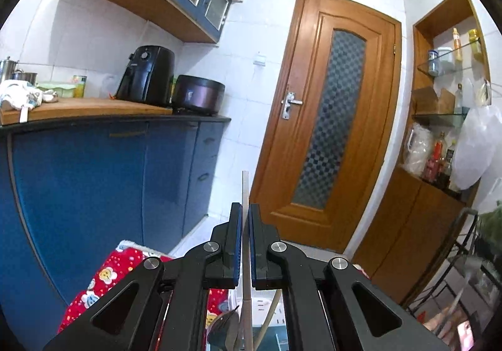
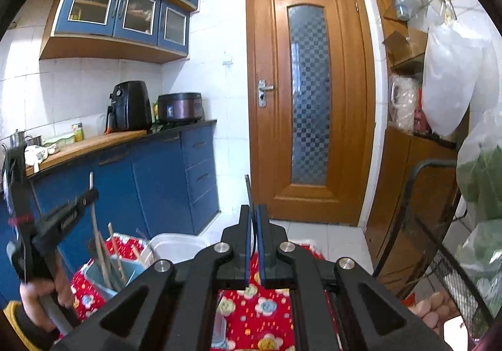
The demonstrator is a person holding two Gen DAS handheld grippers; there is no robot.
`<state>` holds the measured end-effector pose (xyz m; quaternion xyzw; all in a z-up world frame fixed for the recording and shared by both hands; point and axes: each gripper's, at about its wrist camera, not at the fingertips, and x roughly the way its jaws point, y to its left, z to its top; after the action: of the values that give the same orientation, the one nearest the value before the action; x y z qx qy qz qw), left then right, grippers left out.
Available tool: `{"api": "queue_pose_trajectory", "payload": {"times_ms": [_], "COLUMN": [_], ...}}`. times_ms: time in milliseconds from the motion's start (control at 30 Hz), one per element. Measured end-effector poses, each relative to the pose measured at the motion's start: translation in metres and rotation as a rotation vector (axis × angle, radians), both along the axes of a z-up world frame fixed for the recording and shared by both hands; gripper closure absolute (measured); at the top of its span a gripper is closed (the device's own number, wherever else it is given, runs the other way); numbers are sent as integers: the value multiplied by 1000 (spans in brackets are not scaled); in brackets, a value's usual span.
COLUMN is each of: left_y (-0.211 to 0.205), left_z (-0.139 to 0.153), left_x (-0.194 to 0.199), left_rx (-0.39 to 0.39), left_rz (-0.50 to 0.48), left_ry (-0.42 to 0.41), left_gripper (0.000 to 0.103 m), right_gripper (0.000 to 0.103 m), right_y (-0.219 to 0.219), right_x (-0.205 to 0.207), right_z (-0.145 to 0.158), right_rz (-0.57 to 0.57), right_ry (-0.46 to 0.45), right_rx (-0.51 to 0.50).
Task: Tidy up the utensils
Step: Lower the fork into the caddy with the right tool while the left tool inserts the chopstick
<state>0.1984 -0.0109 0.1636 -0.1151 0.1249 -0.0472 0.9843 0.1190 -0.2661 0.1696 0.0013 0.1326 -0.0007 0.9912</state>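
Note:
In the left wrist view my left gripper [image 1: 245, 210] is shut on a pale wooden chopstick [image 1: 245, 186], which pokes up past the fingertips and runs down behind them. My right gripper [image 2: 254, 210] is shut on a thin dark chopstick [image 2: 248, 189] that stands up between its pads. A blue-grey utensil holder [image 2: 108, 275] with several wooden utensils sits at lower left on a red flowered cloth [image 2: 251, 313]. The right wrist view also shows the left gripper [image 2: 91, 194] above that holder, held by a hand [image 2: 40, 291].
A white tub [image 2: 175, 244] stands beside the holder. Blue cabinets [image 2: 163, 181] run along the left, with a wooden door [image 2: 309, 93] straight ahead. A black wire rack [image 2: 423, 225] and bags of greens [image 2: 480, 181] crowd the right side.

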Motion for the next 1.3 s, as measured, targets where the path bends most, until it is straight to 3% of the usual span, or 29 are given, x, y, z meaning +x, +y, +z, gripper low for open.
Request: {"api": "queue_pose_trajectory", "payload": {"times_ms": [300,867,933,1067,1167,1300], "left_y": [-2,-8,-8,-8,-8,-8], "left_z": [-15,-31,-31,-28,-23,-14], "left_x": [1,-8,-9,-9,-12,-24], "left_rx": [14,35,30,22,16,37], "left_rz": [-7,-47,-62,-75,-89,-86], "left_ry": [16,46,60,87,103,96], "left_gripper": [99,99,99,99,96,82], "right_gripper": [98,94,91,74,70,64], "right_y": [23,49,48,42,38,34], "right_x": [32,51,48,44,36,23], "right_z": [2,-52,-52,-46,-39,-28], "right_rz": [-34,128,148,189,208,221], "right_ry": [-73,53,60,69,50,36], "right_rx": [-60,-35,-6,73,111,148]}}
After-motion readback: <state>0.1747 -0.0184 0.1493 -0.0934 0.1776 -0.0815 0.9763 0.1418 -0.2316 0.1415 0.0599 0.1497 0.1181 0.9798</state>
